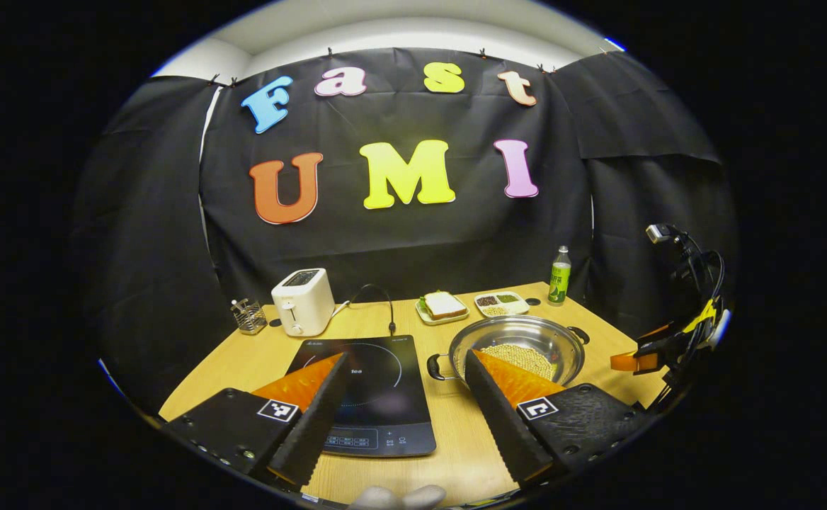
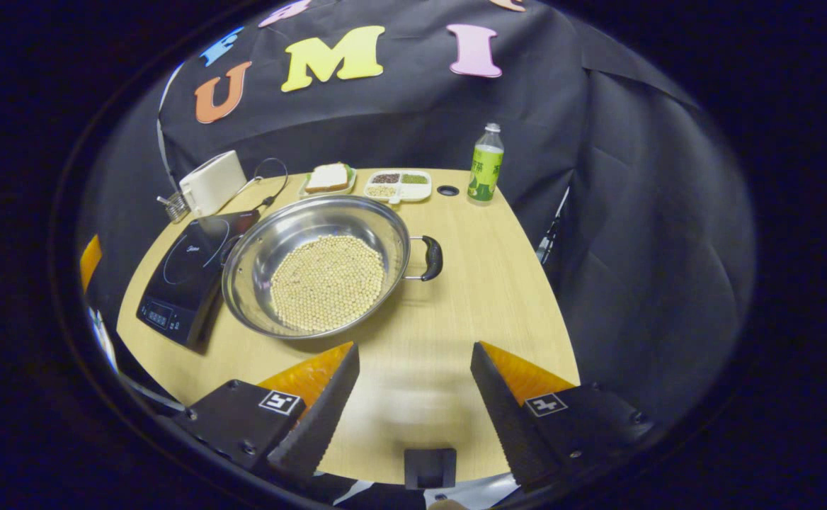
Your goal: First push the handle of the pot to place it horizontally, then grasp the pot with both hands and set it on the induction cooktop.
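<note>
Along the far edge of a wooden table (image 2: 456, 297), well ahead of the gripper, a white toaster (image 1: 303, 301) stands beside a wire holder (image 1: 247, 316). Farther right lie a plate with a sandwich (image 1: 443, 306), a divided dish of grains (image 1: 500, 302) and a green-labelled bottle (image 1: 559, 276).
</note>
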